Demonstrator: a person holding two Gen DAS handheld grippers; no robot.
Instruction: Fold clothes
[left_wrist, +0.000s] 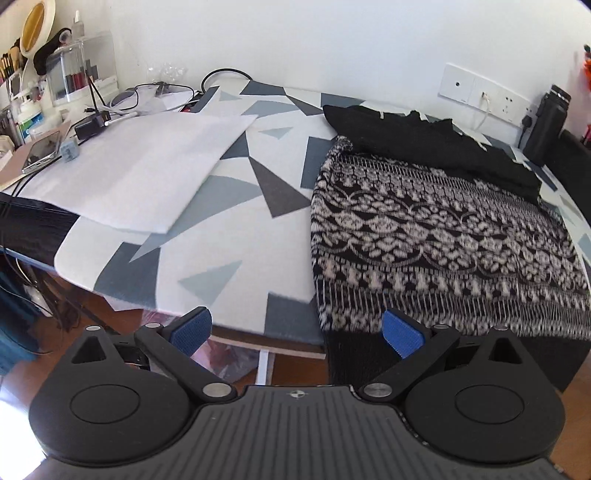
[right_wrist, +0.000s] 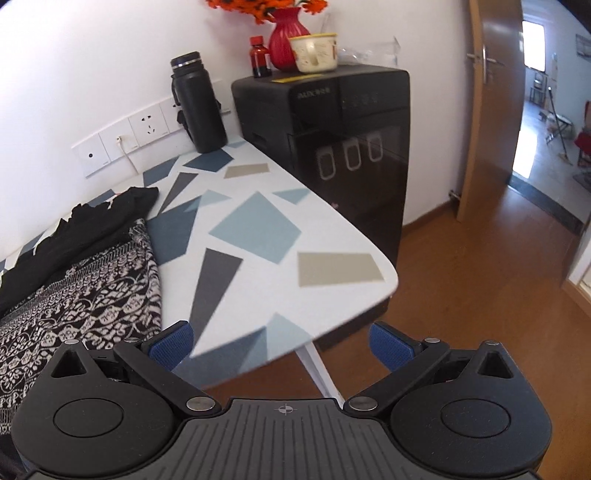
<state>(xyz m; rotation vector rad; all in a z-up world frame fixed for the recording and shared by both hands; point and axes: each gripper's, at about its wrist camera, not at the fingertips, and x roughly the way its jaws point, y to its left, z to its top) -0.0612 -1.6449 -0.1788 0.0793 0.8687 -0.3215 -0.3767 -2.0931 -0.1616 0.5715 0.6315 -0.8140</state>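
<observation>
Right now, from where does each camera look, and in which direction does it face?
Left wrist: sits on the open left gripper, at the table's near edge, facing the patterned garment and white sheet.
Right wrist: sits on the open right gripper, facing the table's right end, black cabinet and doorway.
Shared: the garment, black cloth, flask, wall sockets.
</observation>
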